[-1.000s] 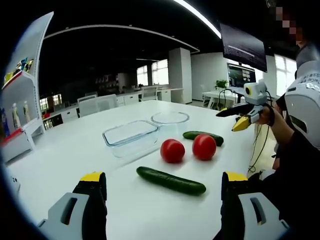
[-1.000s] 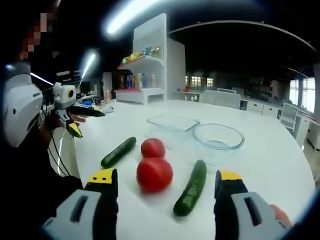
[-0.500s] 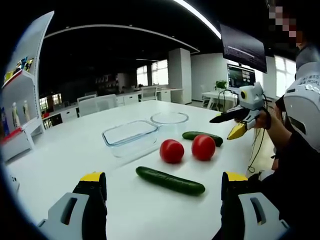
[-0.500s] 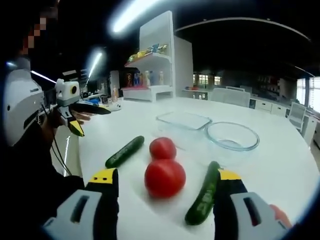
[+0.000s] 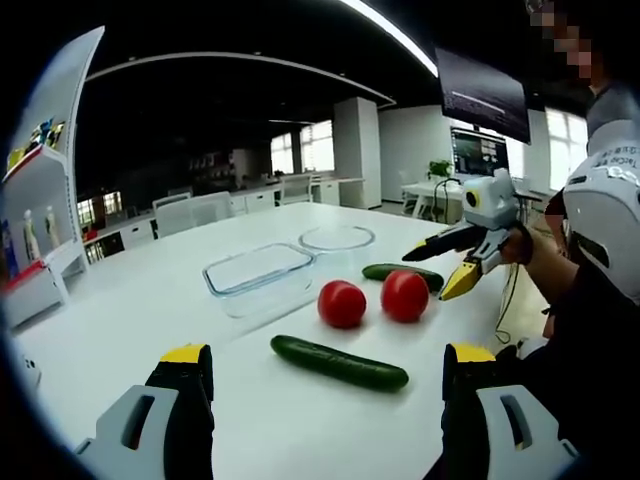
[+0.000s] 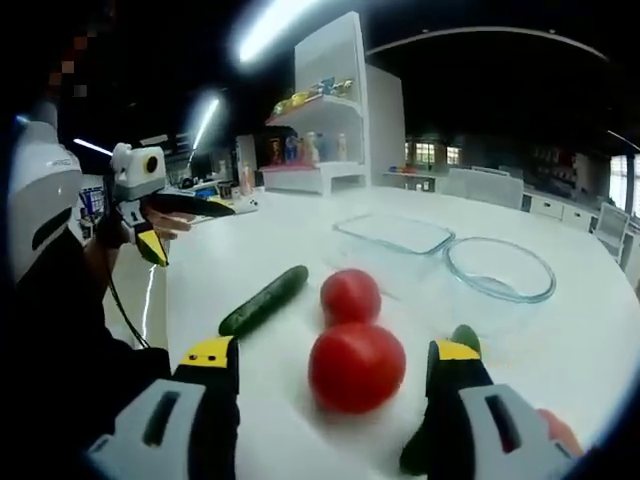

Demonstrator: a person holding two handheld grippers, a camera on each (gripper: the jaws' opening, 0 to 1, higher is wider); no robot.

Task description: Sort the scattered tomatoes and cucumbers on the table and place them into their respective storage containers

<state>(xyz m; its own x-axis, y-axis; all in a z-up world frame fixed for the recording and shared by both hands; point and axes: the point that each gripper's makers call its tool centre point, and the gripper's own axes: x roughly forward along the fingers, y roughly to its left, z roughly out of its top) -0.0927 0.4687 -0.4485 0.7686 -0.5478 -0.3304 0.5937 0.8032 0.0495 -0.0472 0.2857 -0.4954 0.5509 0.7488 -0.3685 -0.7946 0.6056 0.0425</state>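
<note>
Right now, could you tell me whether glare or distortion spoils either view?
Left gripper view: fisheye bends the table edge; the ceiling light is a thin bright strip; tomatoes sharp. Right gripper view: the ceiling light blooms; the nearest tomato looms large.

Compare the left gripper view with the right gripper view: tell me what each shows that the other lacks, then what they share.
Left gripper view alone: a wall monitor and the right tool, open, reaching in above the far cucumber.

Right gripper view alone: the left tool, open, off to the side, and a nearer look at the shelf unit with colourful goods.

Both: two tomatoes, two cucumbers, the rectangular glass container, the round glass bowl and the white table.
</note>
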